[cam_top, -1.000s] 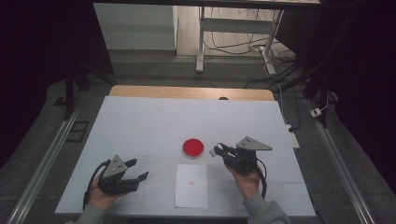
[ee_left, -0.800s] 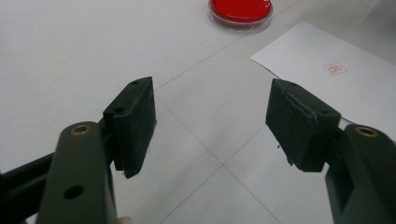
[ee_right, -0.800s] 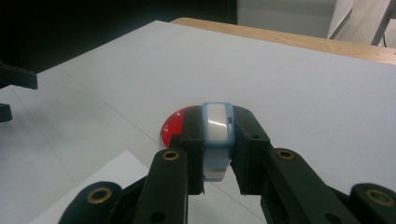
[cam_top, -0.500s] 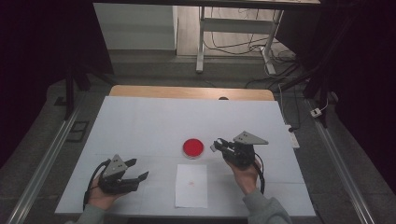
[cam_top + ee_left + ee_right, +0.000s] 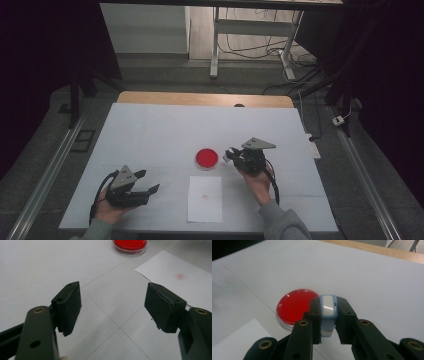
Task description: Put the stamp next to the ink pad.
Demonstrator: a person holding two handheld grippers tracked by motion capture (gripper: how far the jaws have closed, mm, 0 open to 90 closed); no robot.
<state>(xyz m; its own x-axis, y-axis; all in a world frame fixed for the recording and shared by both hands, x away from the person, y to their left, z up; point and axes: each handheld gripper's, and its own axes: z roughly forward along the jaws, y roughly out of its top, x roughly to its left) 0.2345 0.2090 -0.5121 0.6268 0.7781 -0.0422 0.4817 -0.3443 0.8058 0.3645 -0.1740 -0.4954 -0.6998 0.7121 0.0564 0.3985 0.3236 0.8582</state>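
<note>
Left gripper (image 5: 150, 189) gaping over bare table, right gripper (image 5: 231, 154) clenched on a small stamp (image 5: 327, 315) beside the red ink pad (image 5: 206, 158).

Near the front left corner of the white table (image 5: 150, 130) the left gripper lies low, its jaws have just been spreading wider with nothing between them. At the front edge's middle lies a white sheet (image 5: 205, 198) bearing a faint red mark. Just behind the sheet sits the round red ink pad, shallow with a clear rim. The stamp is a little pale blue block with a white strip along its top, pinched upright between the right gripper's pads, just right of the pad's edge.
</note>
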